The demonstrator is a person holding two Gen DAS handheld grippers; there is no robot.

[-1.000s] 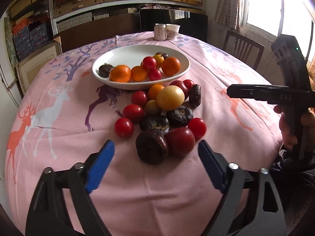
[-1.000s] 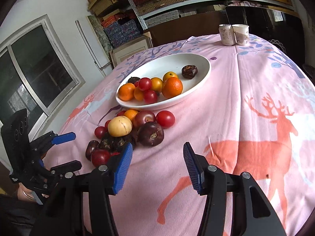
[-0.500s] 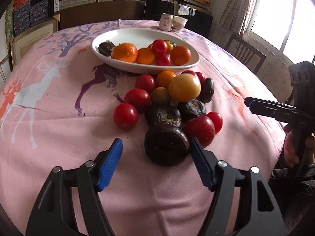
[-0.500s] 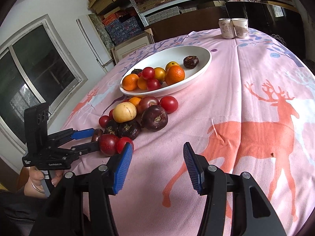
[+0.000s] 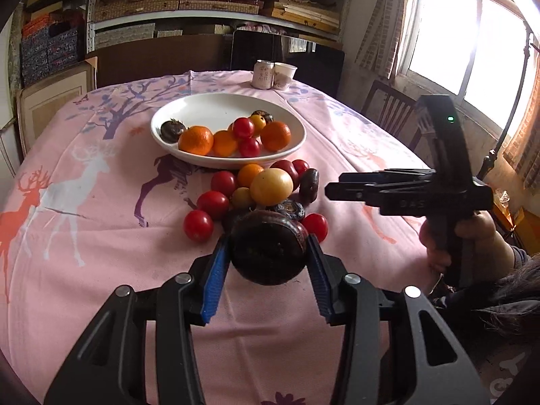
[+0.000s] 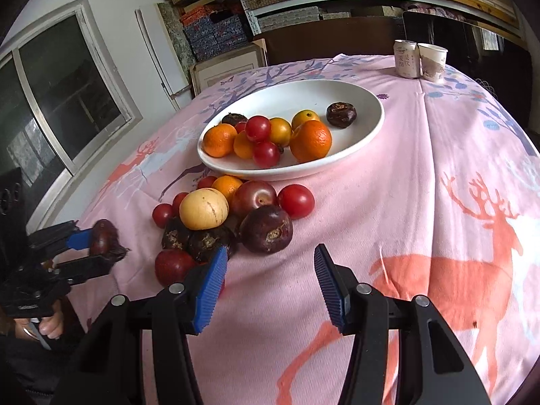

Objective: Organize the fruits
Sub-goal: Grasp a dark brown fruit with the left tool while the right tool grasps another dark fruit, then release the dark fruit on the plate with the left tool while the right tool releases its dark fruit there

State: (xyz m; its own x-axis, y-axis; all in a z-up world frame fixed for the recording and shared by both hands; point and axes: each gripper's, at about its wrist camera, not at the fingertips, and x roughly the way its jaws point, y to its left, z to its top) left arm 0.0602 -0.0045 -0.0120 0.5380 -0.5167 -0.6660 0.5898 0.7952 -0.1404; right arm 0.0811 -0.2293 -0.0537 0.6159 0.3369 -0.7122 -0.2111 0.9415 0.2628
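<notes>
The left gripper (image 5: 268, 265) is clamping a dark purple fruit (image 5: 268, 248) between its blue pads, holding it at the near edge of the fruit pile (image 5: 266, 189). Only the right wrist view is showing that fruit from the side, raised off the pink tablecloth (image 6: 422, 175). The right gripper (image 6: 270, 283) is hovering with jaws spread wide and nothing between them, pointing over the cloth beside the pile. Farther back, the white bowl (image 5: 216, 109) is sitting with oranges and tomatoes inside.

Pink deer-print tablecloth (image 5: 101, 236), white bowl (image 5: 209, 108), blue-padded claws.
</notes>
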